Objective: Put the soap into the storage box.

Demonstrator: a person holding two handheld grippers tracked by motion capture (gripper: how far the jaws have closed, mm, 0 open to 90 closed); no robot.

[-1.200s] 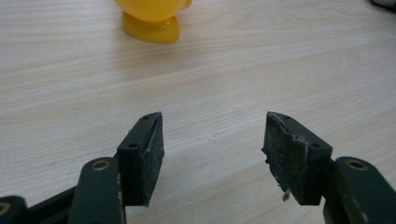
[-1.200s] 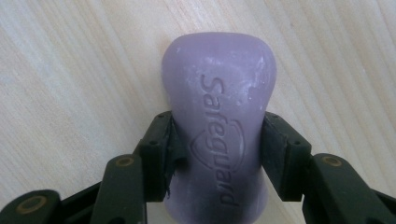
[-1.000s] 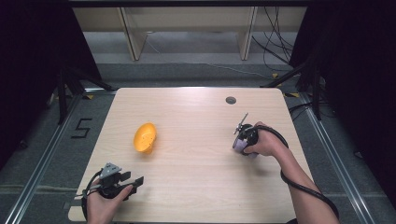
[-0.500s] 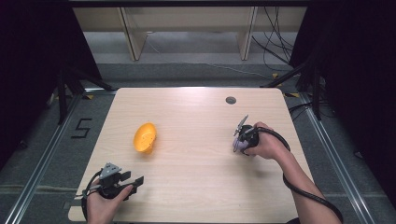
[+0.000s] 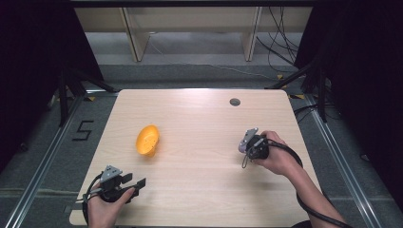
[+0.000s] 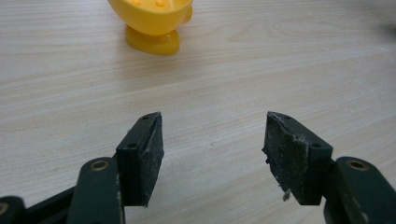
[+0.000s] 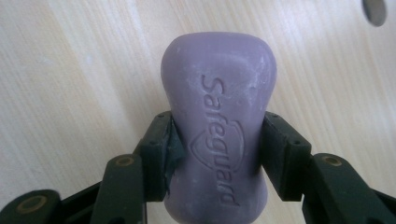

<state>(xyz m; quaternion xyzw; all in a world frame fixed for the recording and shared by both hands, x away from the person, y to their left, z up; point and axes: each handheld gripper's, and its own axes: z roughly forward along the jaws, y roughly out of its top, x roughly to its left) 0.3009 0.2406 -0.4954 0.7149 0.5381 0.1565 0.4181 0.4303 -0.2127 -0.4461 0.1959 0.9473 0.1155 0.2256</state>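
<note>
A purple soap bar (image 7: 219, 116) stamped "Safeguard" is clamped between the pads of my right gripper (image 7: 217, 128), a little above the wooden table. In the high view that right gripper (image 5: 247, 142) sits right of the table's middle, held by a hand, with the soap (image 5: 243, 146) at its tip. A yellow footed dish (image 5: 147, 140) lies tipped on its side left of centre. My left gripper (image 5: 138, 183) rests near the front left edge, open and holding nothing. In the left gripper view, its jaws (image 6: 212, 135) stand wide apart over bare wood, with the yellow dish (image 6: 152, 18) ahead.
A dark round hole (image 5: 235, 101) sits in the tabletop at the back right, also seen as the hole (image 7: 373, 9) in the right gripper view. Shelf legs and cables lie on the floor behind the table (image 5: 199, 199). A floor mark "5" (image 5: 83, 129) is at the left.
My right hand has shifted a little with the soap bar still in its grip. The left gripper and the yellow dish have stayed put.
</note>
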